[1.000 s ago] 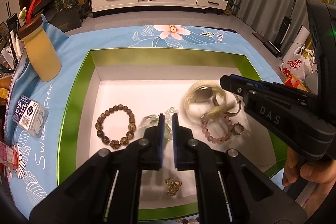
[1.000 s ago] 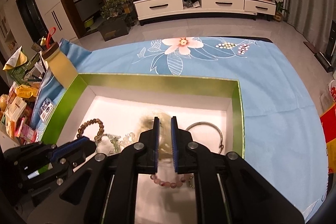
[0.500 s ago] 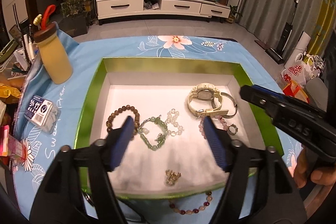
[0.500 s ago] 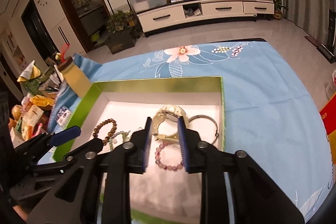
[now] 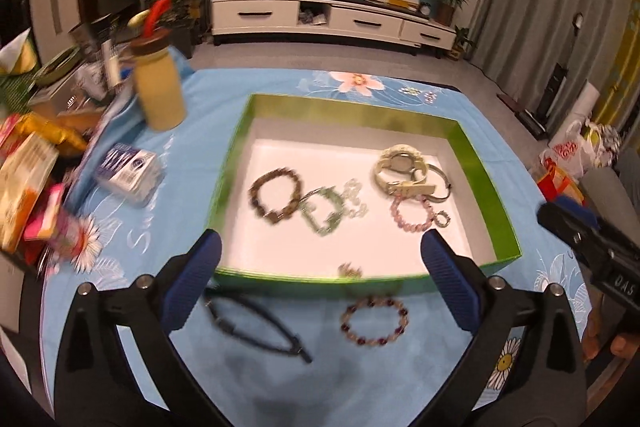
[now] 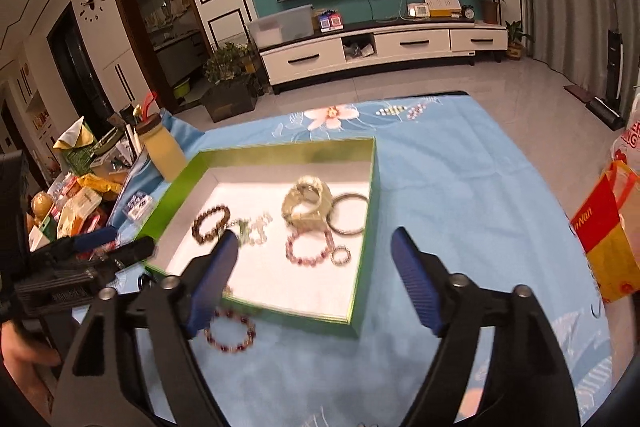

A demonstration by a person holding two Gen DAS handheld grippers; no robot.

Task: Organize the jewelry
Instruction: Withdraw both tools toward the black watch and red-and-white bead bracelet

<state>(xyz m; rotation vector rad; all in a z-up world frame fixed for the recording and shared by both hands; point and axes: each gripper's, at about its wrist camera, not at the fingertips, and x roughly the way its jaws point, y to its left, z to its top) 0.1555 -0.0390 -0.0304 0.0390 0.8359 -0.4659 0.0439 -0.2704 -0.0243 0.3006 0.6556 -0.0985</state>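
Two claws hang over a tabletop (image 5: 400, 379) covered with a blue floral cloth, both with jaws spreading apart and nothing between them. Ahead of the left claw (image 5: 320, 267) sits the green box (image 5: 476, 155) with its white floor; the right claw (image 6: 316, 267) looks across the same box (image 6: 368, 227) from its near right corner. Inside the box, beyond the left claw's fingers, lie a pale watch (image 5: 400, 167) to the far right with a thin metal bangle (image 5: 442, 187) touching it, a brown bead bracelet (image 5: 276, 195) to the left, a green and clear bead tangle (image 5: 328, 207) in the middle, a pink bead bracelet (image 5: 412, 213) just below the watch, and a small ring (image 5: 442, 219) beside it. Closer than the box wall, between the left claw's fingers, a dark red bead bracelet (image 5: 374, 319) rests on the cloth, with a black cord (image 5: 256, 327) to its left. Far left of that claw stands a yellow bottle (image 5: 160, 99).
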